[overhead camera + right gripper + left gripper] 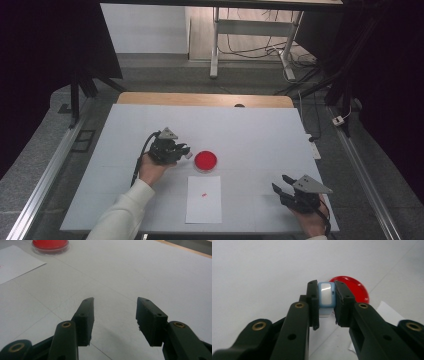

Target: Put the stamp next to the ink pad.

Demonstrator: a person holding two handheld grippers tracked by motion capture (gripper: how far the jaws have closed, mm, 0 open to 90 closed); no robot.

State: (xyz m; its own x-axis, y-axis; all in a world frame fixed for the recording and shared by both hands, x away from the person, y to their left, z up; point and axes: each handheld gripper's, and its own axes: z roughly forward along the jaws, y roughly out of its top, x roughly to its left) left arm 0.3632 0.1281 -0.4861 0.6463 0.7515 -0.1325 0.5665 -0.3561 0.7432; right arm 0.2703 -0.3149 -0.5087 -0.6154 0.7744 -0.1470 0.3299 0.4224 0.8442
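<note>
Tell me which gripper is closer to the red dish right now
Left. The left gripper, shut on a small blue stamp, sits just beside the red dish. The right gripper hovers open well off toward the table's near right corner.

Two handheld grippers, left gripper and right gripper, one red dish at frame centre, one white paper sheet below it, one small blue-and-white stamp.

The left tool clamps a small blue-and-white block above the worktop, a red dish just behind it.
</note>
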